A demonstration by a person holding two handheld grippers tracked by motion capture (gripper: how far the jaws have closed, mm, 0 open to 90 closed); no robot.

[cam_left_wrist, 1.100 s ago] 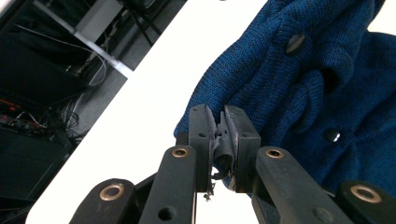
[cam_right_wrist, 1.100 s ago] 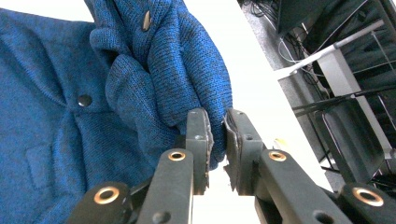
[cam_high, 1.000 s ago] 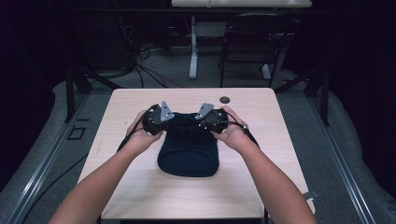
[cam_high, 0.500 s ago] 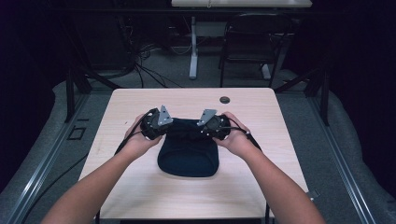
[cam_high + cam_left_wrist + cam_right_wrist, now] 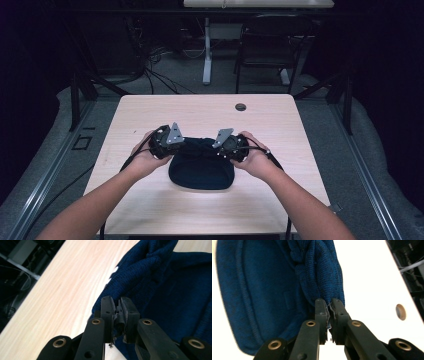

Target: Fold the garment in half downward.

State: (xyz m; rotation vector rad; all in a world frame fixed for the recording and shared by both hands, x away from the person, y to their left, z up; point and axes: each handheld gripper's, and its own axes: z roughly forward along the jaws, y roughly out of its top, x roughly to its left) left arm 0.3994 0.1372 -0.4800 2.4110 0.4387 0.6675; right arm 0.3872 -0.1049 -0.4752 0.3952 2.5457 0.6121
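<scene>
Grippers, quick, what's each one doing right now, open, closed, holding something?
Left gripper: closed, pinching an edge of the dark blue knit cloth.
Right gripper: closed, pinching the opposite edge of the same cloth.

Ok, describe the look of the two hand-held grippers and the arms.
Each hand-held gripper, left and right, is black, with a grey three-cornered plate on top, brass-ringed holes along its jaws and a trailing black cable. The forearms are bare: no sleeves in view.
</scene>
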